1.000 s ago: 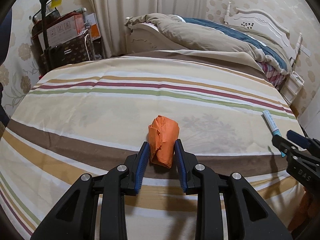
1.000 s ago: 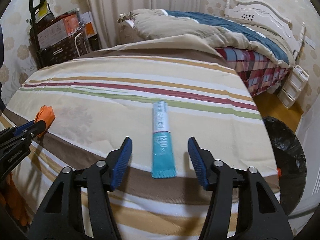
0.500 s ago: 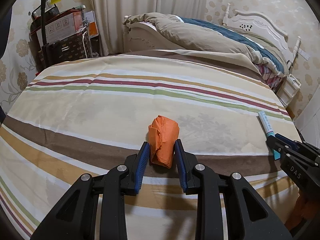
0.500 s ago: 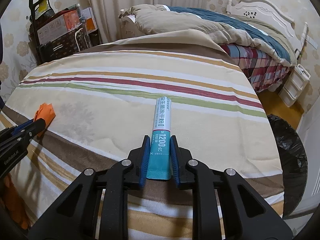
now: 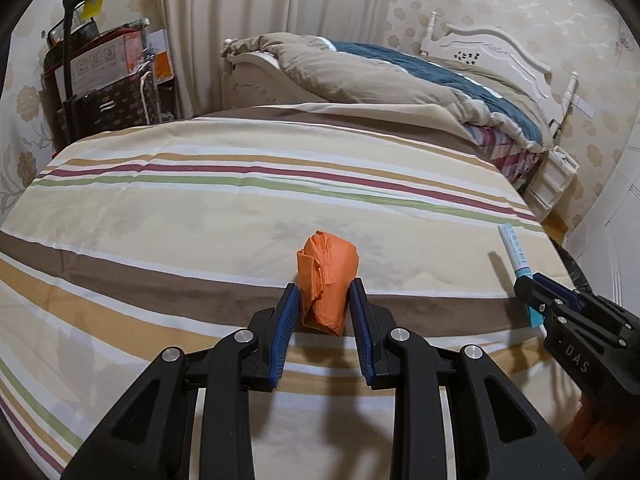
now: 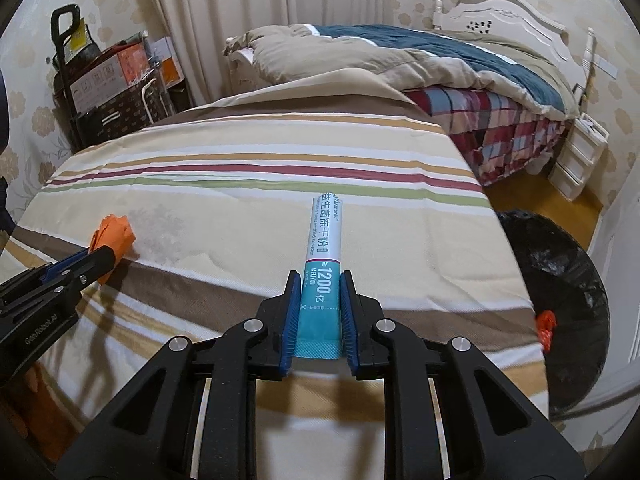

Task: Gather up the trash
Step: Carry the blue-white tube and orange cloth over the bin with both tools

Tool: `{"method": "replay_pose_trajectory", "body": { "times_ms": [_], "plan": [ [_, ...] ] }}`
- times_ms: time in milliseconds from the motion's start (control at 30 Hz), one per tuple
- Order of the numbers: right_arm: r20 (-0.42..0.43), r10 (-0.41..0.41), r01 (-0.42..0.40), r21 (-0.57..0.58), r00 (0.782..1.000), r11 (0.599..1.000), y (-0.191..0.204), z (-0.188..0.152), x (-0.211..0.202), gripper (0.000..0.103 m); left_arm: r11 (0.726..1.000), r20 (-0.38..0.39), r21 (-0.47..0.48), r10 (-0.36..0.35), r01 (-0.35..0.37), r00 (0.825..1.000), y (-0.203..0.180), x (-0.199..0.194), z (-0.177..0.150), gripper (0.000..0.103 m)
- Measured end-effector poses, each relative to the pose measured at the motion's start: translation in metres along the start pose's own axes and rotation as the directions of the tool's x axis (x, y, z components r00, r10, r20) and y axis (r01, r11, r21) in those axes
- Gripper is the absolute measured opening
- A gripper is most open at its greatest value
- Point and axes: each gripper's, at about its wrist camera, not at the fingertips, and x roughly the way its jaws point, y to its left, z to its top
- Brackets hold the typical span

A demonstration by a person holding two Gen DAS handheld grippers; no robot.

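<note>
My left gripper [image 5: 325,294] is shut on a crumpled orange wrapper [image 5: 326,278], held just above the striped bedspread [image 5: 200,208]. My right gripper [image 6: 320,286] is shut on a teal and white sachet [image 6: 323,256] that points away from me, lifted off the bedspread [image 6: 240,184]. The sachet also shows at the right of the left wrist view [image 5: 516,252], and the orange wrapper at the left of the right wrist view [image 6: 112,232]. A bin lined with a black bag [image 6: 560,300] stands on the floor right of the bed.
A second bed with a tan and blue duvet [image 5: 380,76] lies behind. A trolley with boxes [image 5: 100,80] stands at the back left by the curtain. White drawers [image 6: 576,156] stand at the right. An orange scrap [image 6: 546,322] lies at the bin's edge.
My right gripper closed on the sachet and lifted it off the bedspread. My left gripper kept its hold on the orange wrapper and rose a little.
</note>
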Motion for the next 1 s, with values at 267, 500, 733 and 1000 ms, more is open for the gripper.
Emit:
{"method": "replay_pose_trajectory", "body": {
  "times_ms": [267, 500, 733, 1000],
  "plan": [
    [0.033, -0.044, 0.042, 0.049, 0.999, 0.998, -0.030, -0.013, -0.023, 0.019, 0.998, 0.014, 0.053, -0.046, 0.045, 0.999, -0.038, -0.008, -0.005, 0.029],
    [0.062, -0.078, 0.072, 0.094, 0.995, 0.993, -0.057, -0.021, -0.041, 0.020, 0.992, 0.033, 0.103, -0.079, 0.075, 0.996, -0.071, -0.014, -0.007, 0.030],
    [0.085, -0.110, 0.097, 0.143, 0.990, 0.985, -0.085, -0.029, -0.055, 0.019, 0.978, 0.047, 0.173, -0.126, 0.116, 0.991, -0.112, -0.019, -0.007, 0.030],
    [0.101, -0.151, 0.128, 0.205, 0.983, 0.970, -0.122, -0.035, -0.064, 0.020, 0.957, 0.044, 0.241, -0.174, 0.159, 0.984, -0.157, -0.015, -0.005, 0.030]
  ]
}}
